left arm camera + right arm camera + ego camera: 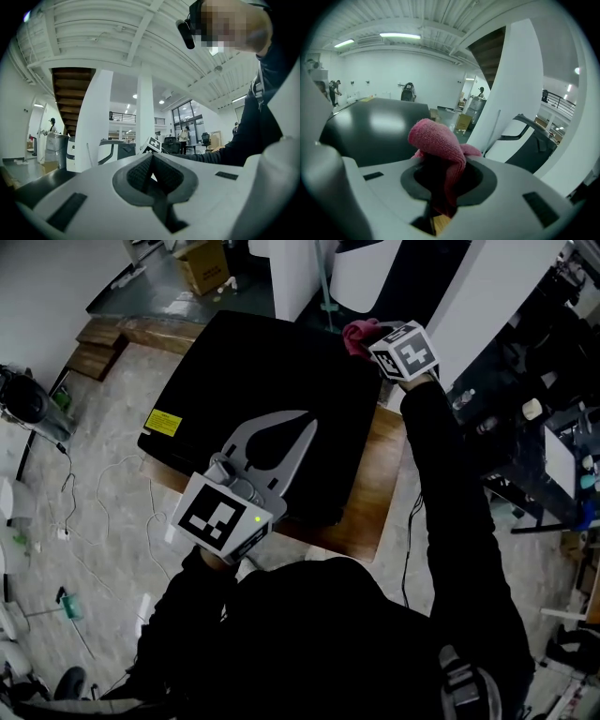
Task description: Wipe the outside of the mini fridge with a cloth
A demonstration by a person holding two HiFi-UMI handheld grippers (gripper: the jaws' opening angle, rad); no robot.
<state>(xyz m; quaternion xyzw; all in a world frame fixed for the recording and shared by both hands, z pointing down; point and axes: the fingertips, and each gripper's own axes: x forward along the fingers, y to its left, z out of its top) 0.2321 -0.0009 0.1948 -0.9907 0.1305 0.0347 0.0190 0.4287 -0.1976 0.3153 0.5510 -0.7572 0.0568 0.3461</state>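
Cloth (pixel 436 133) pinched in right gripper (pixel 440 164) at mini fridge (pixel 262 381) corner; left gripper (pixel 307 423) closed.

You wore a black long-sleeved top (pixel 459 512), your left gripper (pixel 308 422) was pale grey with dark ribbed pads (pixel 139 174) — its cube (pixel 223 518) white, black square markers, a small green light (pixel 258 518).

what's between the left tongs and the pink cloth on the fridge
Nothing: the head view shows only the bare black mini fridge top between left tongs and crumpled pink cloth.
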